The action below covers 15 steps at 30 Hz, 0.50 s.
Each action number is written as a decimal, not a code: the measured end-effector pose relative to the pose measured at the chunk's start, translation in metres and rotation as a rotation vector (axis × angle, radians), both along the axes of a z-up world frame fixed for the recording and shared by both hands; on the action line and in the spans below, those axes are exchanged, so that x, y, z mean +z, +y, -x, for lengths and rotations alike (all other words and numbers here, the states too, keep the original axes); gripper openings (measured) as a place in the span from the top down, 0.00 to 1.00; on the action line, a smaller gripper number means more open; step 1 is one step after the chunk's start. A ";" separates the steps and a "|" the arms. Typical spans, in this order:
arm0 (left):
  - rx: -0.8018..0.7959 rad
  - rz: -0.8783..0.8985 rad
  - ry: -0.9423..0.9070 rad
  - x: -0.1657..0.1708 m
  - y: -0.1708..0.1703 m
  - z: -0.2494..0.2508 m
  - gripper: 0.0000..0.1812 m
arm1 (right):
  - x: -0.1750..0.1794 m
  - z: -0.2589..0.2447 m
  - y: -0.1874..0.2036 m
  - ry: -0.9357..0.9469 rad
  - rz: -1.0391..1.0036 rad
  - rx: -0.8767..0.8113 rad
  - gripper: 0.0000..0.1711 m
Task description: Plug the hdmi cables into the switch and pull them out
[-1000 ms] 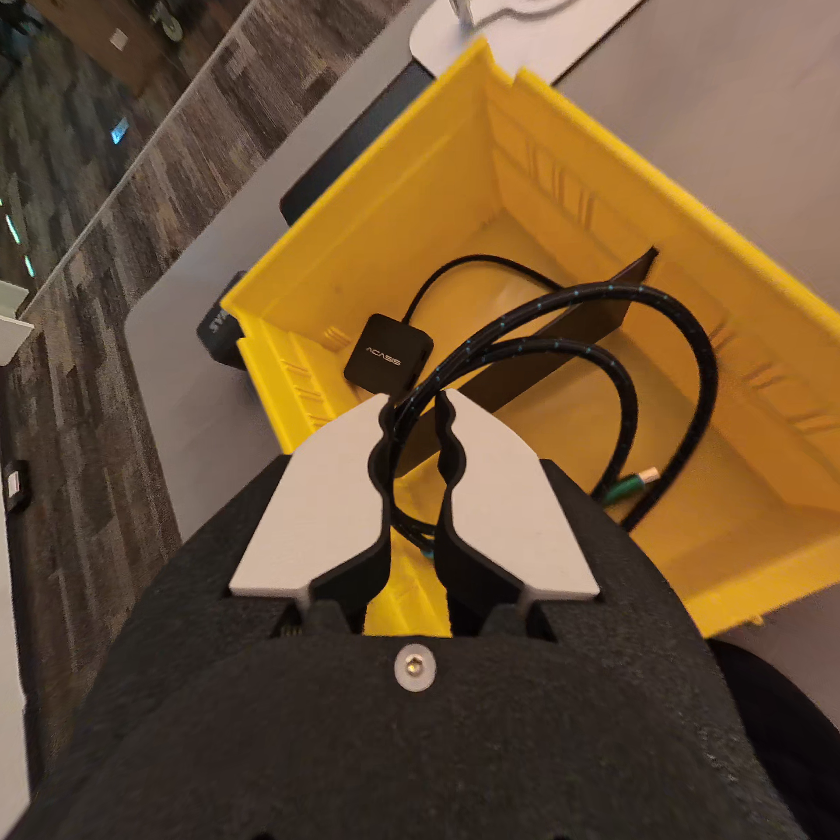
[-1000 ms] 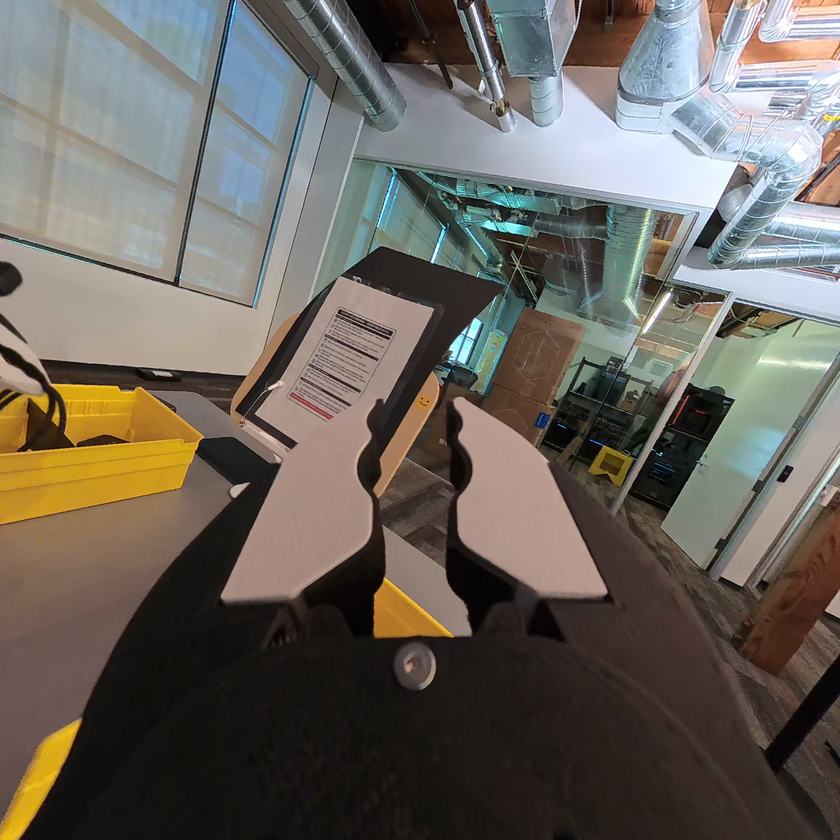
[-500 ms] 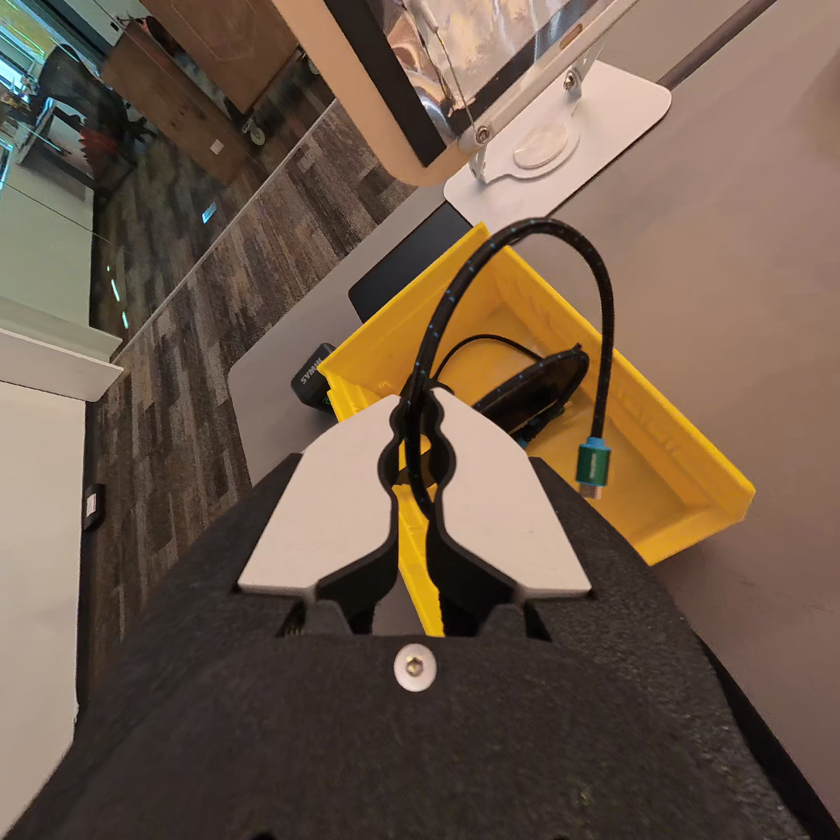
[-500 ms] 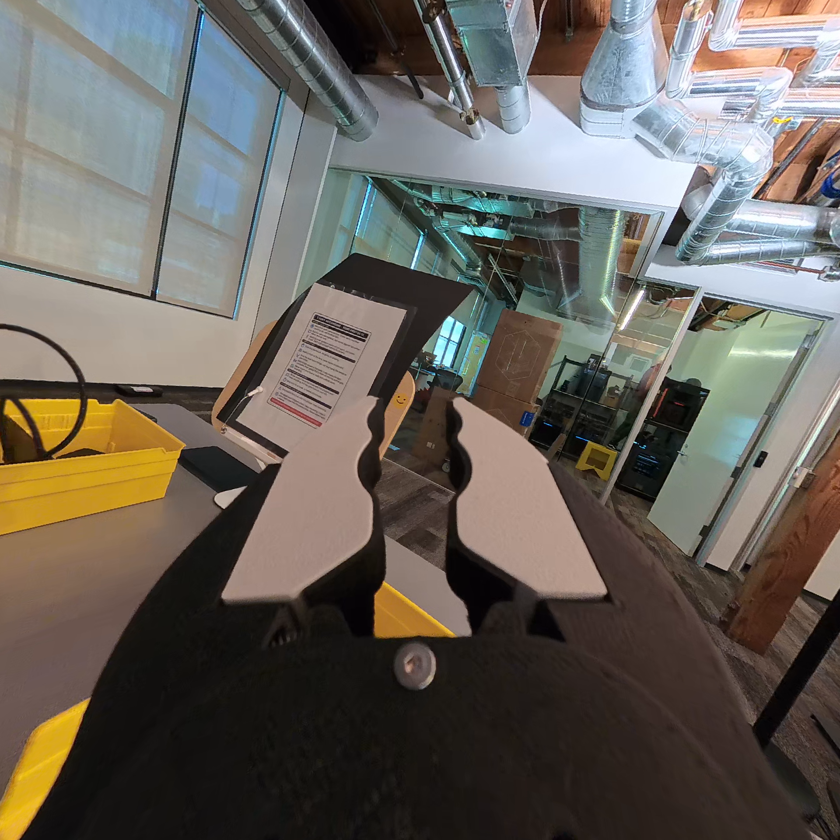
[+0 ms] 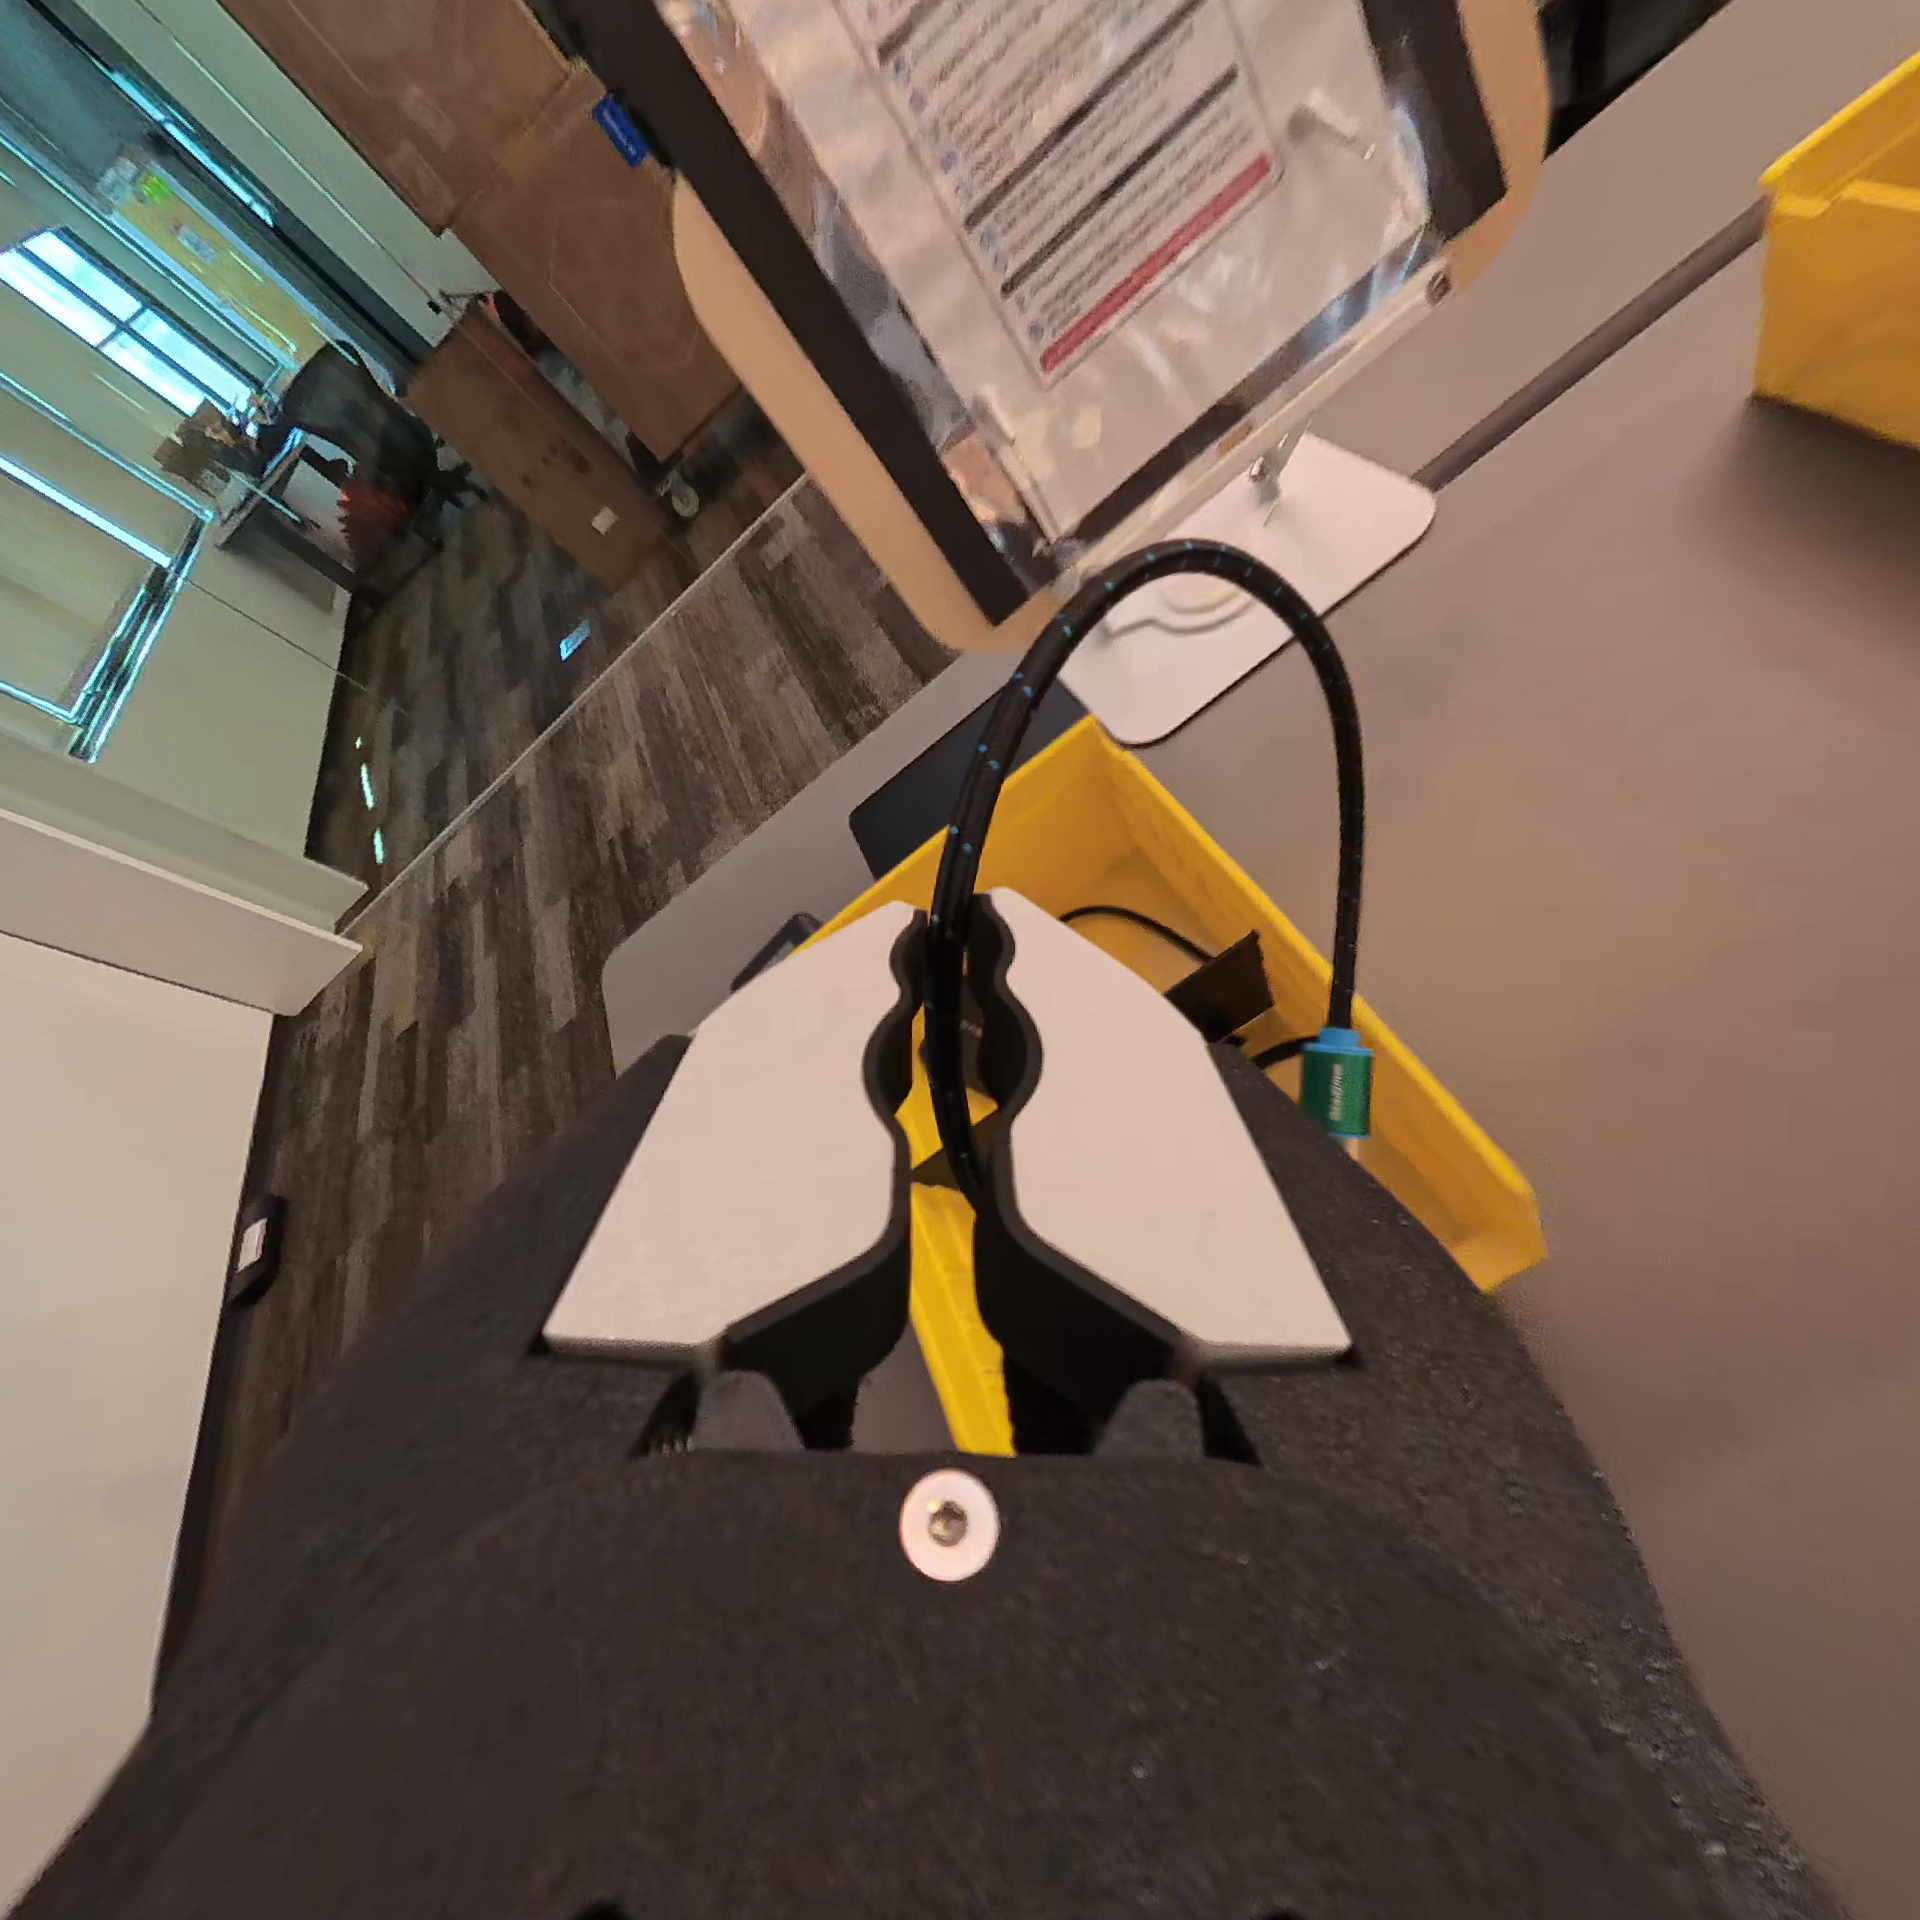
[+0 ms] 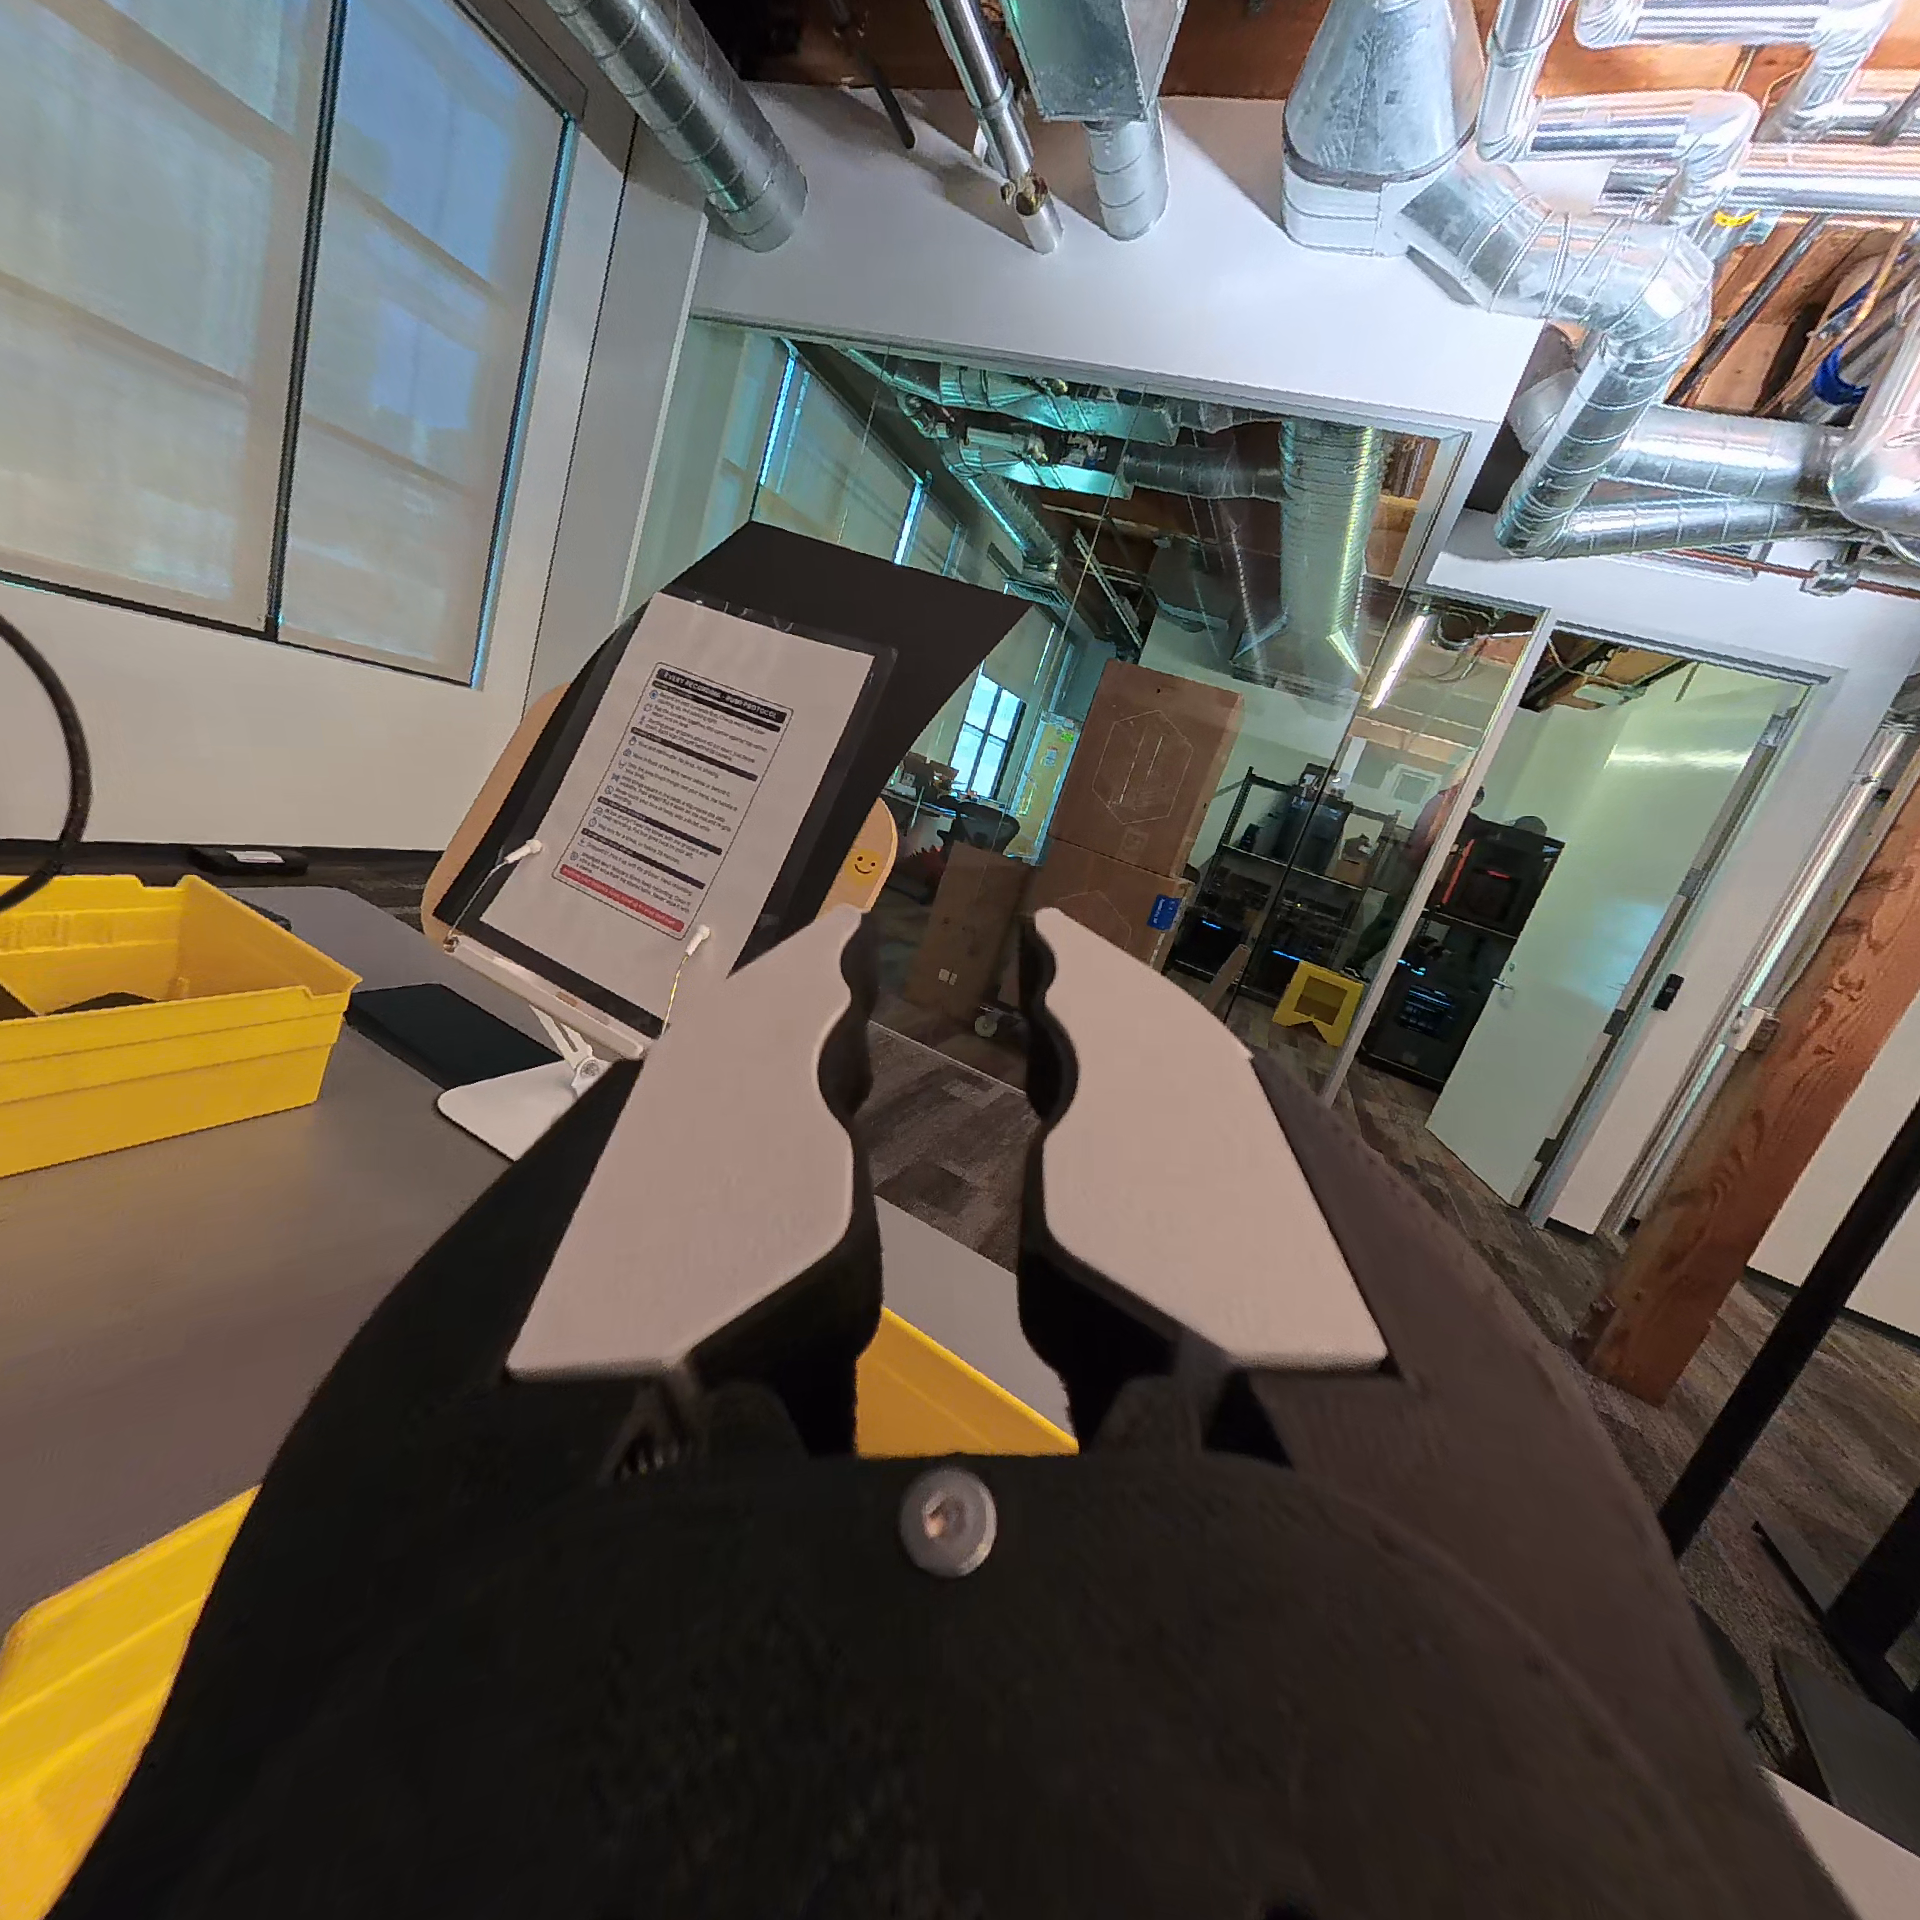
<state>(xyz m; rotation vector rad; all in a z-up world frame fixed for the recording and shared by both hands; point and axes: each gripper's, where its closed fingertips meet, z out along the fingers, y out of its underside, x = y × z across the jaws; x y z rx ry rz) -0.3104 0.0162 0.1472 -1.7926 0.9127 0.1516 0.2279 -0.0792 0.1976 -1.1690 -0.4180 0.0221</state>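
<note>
My left gripper (image 5: pixel 951 914) is shut on a black braided HDMI cable (image 5: pixel 1226 592) and holds it above a yellow bin (image 5: pixel 1382 1101). The cable arches up and right, and its green plug (image 5: pixel 1337 1093) hangs over the bin's right wall. A thin black cable and a dark part lie inside the bin; the switch is hidden behind my fingers. My right gripper (image 6: pixel 943 935) is open and empty, raised and pointing across the room. The same bin (image 6: pixel 156 1049) shows at the far left of the right wrist view, with the cable's loop (image 6: pixel 62 790) above it.
A tablet-like stand holding a printed sheet (image 5: pixel 1091 208) stands on the grey table (image 5: pixel 1662 935) behind the bin, also in the right wrist view (image 6: pixel 686 821). A second yellow bin (image 5: pixel 1849 239) sits at far right. Another yellow bin (image 6: pixel 935 1392) lies under my right gripper. My right fingertips sit around 55 centimetres from my left ones.
My left gripper has risen out of the bin with the cable, lifting the green plug clear of the bin floor. My right gripper has tilted slightly and stays open.
</note>
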 end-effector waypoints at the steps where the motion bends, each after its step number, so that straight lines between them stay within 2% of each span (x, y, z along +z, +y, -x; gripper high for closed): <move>1: -0.015 0.005 -0.013 0.004 -0.005 -0.009 0.96 | -0.001 0.000 0.000 -0.002 0.004 -0.003 0.85; 4: -0.087 0.038 -0.053 0.006 -0.021 -0.045 0.96 | -0.004 -0.001 0.002 -0.017 0.020 -0.014 0.85; 7: -0.172 0.152 -0.084 -0.017 -0.036 -0.088 0.96 | -0.008 0.001 0.004 -0.045 0.043 -0.023 0.85; 10: -0.210 0.344 -0.150 -0.063 -0.043 -0.130 0.96 | -0.013 0.004 0.007 -0.081 0.065 -0.025 0.85; 15: -0.251 0.673 -0.227 -0.164 -0.034 -0.195 0.96 | -0.019 0.009 0.013 -0.120 0.090 -0.033 0.85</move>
